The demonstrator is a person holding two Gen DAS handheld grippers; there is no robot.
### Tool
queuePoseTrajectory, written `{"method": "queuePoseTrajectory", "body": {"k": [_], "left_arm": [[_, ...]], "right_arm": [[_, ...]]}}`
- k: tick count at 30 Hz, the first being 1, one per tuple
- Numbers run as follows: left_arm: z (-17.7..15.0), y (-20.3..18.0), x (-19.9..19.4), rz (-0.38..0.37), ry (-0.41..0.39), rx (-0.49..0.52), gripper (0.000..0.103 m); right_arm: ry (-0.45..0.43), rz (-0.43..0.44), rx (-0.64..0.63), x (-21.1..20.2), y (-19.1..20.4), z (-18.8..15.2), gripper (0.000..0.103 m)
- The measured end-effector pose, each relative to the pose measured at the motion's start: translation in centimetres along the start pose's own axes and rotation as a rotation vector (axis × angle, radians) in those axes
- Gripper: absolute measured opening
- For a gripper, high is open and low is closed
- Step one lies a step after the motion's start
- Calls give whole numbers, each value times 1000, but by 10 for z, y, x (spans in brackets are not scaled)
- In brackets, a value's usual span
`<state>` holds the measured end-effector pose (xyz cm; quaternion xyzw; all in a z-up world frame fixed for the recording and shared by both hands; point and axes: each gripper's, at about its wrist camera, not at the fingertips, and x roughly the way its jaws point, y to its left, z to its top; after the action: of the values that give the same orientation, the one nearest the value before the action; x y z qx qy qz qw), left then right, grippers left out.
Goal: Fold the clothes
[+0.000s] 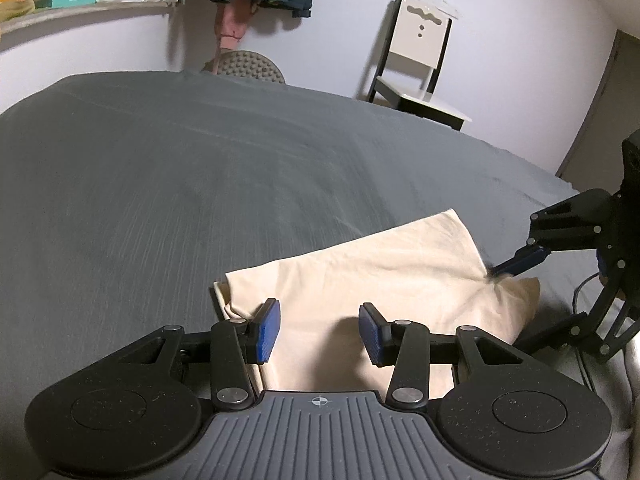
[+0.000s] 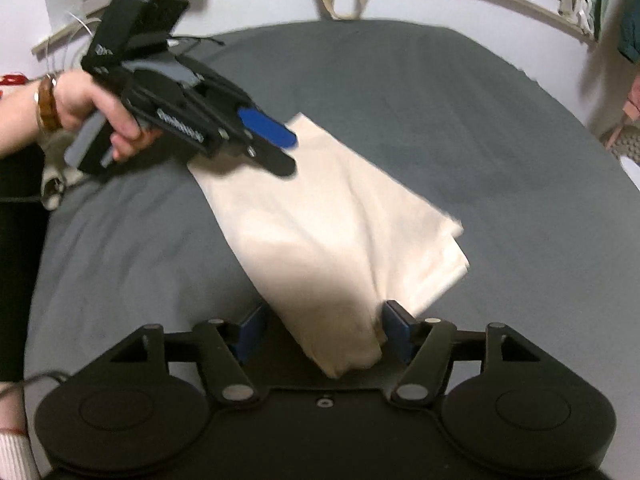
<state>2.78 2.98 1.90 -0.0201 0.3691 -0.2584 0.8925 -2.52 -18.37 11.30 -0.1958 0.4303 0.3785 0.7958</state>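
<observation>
A cream garment (image 1: 360, 280) lies folded on the dark grey bed (image 1: 200, 168), near its front edge. My left gripper (image 1: 320, 332) hovers open just above the garment's near-left part, nothing between its blue pads (image 1: 267, 330). In the right wrist view a hand (image 2: 92, 108) holds the left gripper (image 2: 290, 156) over the far corner of the garment (image 2: 332, 220). My right gripper (image 2: 324, 328) stands wide open, and a bunched, lifted corner of the garment lies between its fingers, against the right pad (image 2: 394, 328). From the left wrist the right gripper (image 1: 516, 304) shows at that corner.
The grey bed sheet (image 2: 460, 128) stretches far beyond the garment. A white and black chair (image 1: 416, 68) stands behind the bed by the wall. A shelf (image 1: 80, 8) with boxes hangs at upper left. Cables (image 1: 580, 300) trail off the bed's right edge.
</observation>
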Motion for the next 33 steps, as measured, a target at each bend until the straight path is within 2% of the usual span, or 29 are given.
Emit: {"method": "queuePoseTrajectory", "body": {"k": [5,9,12,14,15,16,20,24,33], "left_arm": [[-1,3,-5,-3,0,2,44],[1,5,-3,-9,1,-5,44],[1,5,-3,-6,3,3,44],[1,3,-3,-2,4,13,44],[1,3,-3,0,4,17,44],[1,3,-4,1,3,21,44],[0,3,-6,2,2,37,44],[0,4,-8,-1,4,46,44],[0,4,-12,5,11,78,44]], "right_arm": [[15,-7,57,-6,-14,-17,64],[1,46,92,-24,-18,-17,64],[-95,51,87,-42,-14,-7,64],[-158,53,79,-50,-9,1,51],[-189,54,71,-51,-5,6,38],[-180,57,53,-47,-1,10,32],[-132,38,-33,-23,15,19,23],[-64,-3,-60,-3,19,12,20],[-52,-26,-35,-9,8,-3,20]]}}
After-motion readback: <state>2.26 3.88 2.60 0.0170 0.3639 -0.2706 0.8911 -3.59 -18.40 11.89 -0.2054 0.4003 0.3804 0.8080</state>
